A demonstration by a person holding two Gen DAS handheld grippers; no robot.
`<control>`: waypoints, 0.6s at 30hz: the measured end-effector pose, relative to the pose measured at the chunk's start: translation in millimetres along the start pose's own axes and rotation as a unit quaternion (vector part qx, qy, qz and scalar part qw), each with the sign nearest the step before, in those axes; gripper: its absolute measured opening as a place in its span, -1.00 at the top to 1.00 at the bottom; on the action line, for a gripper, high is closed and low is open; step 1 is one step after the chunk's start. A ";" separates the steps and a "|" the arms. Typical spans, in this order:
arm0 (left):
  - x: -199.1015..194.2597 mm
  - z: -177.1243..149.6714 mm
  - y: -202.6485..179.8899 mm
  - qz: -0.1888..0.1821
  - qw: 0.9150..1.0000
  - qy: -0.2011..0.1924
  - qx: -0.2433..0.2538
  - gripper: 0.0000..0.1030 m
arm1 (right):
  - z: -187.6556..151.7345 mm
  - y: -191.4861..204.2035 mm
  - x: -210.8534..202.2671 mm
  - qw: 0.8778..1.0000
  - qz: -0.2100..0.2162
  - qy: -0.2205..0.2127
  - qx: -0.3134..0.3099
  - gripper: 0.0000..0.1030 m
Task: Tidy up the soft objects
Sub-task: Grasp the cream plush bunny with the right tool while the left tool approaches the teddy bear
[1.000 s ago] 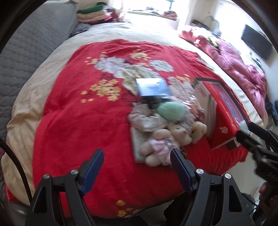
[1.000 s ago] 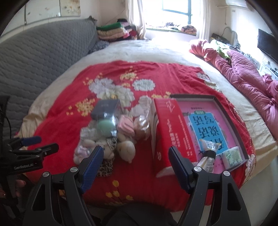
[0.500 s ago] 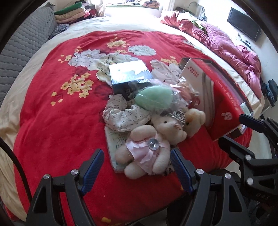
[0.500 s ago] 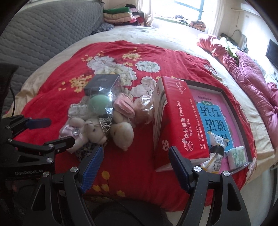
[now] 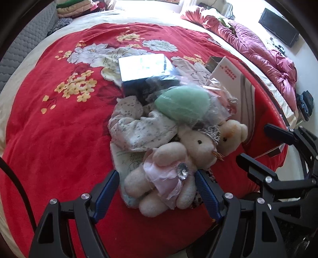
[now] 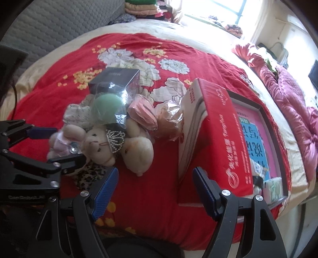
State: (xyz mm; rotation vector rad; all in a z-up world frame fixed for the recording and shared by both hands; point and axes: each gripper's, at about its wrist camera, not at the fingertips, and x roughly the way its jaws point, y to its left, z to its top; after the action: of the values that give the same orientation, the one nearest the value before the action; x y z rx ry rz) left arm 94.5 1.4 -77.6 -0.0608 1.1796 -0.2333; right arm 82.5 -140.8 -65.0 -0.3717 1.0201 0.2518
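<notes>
Left wrist: cream pink-skirted plush rabbit

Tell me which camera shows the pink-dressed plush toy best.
Left wrist: the pink-dressed plush toy lies whole between the open left gripper fingers. Right wrist shows it small, partly hidden behind that gripper.

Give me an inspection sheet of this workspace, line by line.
Surface: red floral blanket on a bed.
Job's things: plush bunny in pink dress, bear, bagged green ball, floral cloth, piled together.
Clutter: dark box, red carton, framed tray.
Grippers: left hand-held gripper open around the bunny; right hand-held gripper open, empty.
Cables: black cable.
Surroundings: grey headboard, window.
</notes>
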 end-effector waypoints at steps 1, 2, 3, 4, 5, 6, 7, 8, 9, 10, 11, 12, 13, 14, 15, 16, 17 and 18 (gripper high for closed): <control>1.1 -0.4 2.5 -0.001 1.000 0.002 -0.003 -0.51 | 2.0 0.9 3.1 1.000 0.000 0.001 -0.004 -0.51; 1.0 -0.9 5.5 -0.012 1.000 0.002 -0.006 -0.51 | 3.6 1.7 6.3 1.000 -0.003 0.003 -0.007 -0.51; 0.6 -0.8 7.4 -0.020 1.000 0.000 -0.009 -0.51 | 5.5 2.5 10.2 1.000 -0.008 0.006 -0.013 -0.49; 0.4 -0.5 9.0 -0.024 1.000 -0.001 -0.011 -0.50 | 7.3 4.1 13.9 1.000 -0.009 0.008 -0.020 -0.49; 0.1 -0.2 10.0 -0.028 1.000 -0.001 -0.012 -0.50 | 8.7 6.2 17.3 1.000 -0.010 0.011 -0.024 -0.49; -0.5 -0.1 9.7 -0.030 0.999 -0.002 -0.011 -0.48 | 10.5 8.3 22.1 0.999 -0.012 0.016 -0.031 -0.50; -1.2 -0.1 9.2 -0.030 0.999 -0.003 -0.008 -0.46 | 11.8 10.1 25.8 0.999 -0.016 0.018 -0.034 -0.46; -2.2 -0.2 8.7 -0.029 1.000 -0.006 -0.005 -0.45 | 13.3 10.9 29.7 0.999 -0.018 0.018 -0.036 -0.37; -2.7 -0.2 8.5 -0.031 0.999 -0.007 -0.003 -0.44 | 14.4 11.3 32.4 0.999 -0.015 0.020 -0.038 -0.30; -2.8 0.0 8.5 -0.032 0.999 -0.006 -0.002 -0.42 | 15.8 12.3 33.8 0.999 -0.017 0.017 -0.041 -0.20; -2.5 0.6 9.6 -0.036 0.999 -0.007 -0.005 -0.42 | 17.4 12.5 34.0 0.999 -0.018 0.012 -0.043 -0.01; -2.3 0.8 10.6 -0.040 0.999 -0.006 -0.007 -0.39 | 19.0 11.7 33.7 0.999 -0.012 0.010 -0.041 0.12; -2.1 1.4 11.8 -0.044 0.999 -0.007 -0.011 -0.36 | 20.2 8.8 33.7 1.000 0.003 0.010 -0.029 0.26; -2.3 1.9 12.9 -0.048 0.999 -0.008 -0.014 -0.34 | 20.4 5.7 33.4 1.000 0.012 0.009 -0.017 0.27; -3.0 2.0 13.5 -0.050 0.999 -0.008 -0.016 -0.29 | 19.5 2.8 33.6 1.000 0.020 0.012 -0.009 0.28; -3.8 2.1 13.9 -0.050 0.999 -0.009 -0.017 -0.24 | 18.3 1.0 32.9 1.000 0.027 0.013 -0.003 0.30; -4.6 1.9 14.7 -0.051 0.998 -0.010 -0.019 -0.23 | 17.1 -1.5 30.8 0.999 0.039 0.011 0.006 0.32; -5.5 1.8 15.6 -0.052 0.998 -0.010 -0.021 -0.17 | 15.4 -5.0 28.6 0.998 0.055 0.011 0.020 0.34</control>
State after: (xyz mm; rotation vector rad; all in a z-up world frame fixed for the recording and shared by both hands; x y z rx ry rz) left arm 96.5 17.7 -74.6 -0.1623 1.1620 -0.2986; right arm 110.7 -138.1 -81.6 -0.2833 1.0676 0.3272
